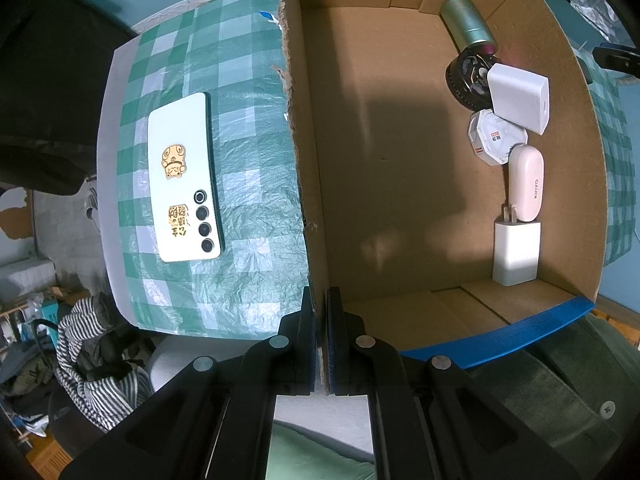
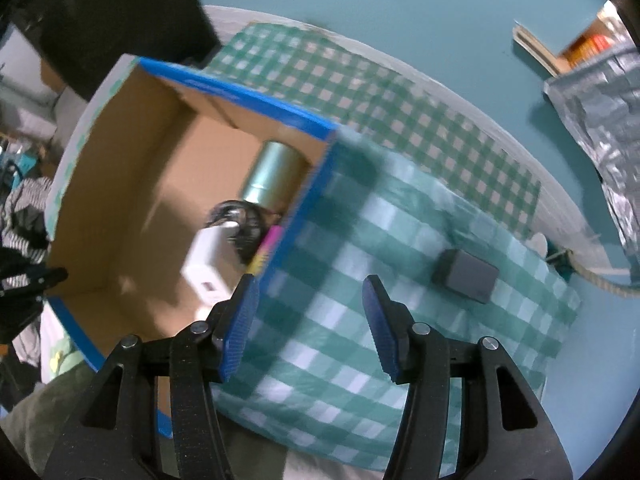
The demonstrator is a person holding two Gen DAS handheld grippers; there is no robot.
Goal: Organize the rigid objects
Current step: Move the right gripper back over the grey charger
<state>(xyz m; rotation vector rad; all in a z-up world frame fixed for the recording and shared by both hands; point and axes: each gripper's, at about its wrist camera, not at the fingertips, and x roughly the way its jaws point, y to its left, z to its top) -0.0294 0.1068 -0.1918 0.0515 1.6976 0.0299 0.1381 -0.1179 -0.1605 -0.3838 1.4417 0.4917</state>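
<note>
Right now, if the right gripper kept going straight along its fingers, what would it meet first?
Probably the checked tablecloth: the open right gripper points between the cardboard box and the dark grey block. Depth is unclear.

Place: we take this for a lived-in home room.
Table: a green checked plastic tablecloth.
Floor: we see striped clothing heaped beside cluttered shelves.
Wall: painted teal.

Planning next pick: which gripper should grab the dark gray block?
Right. The right gripper is open, empty, with the dark gray block just ahead; the left gripper is clamped on the cardboard box wall.
</note>
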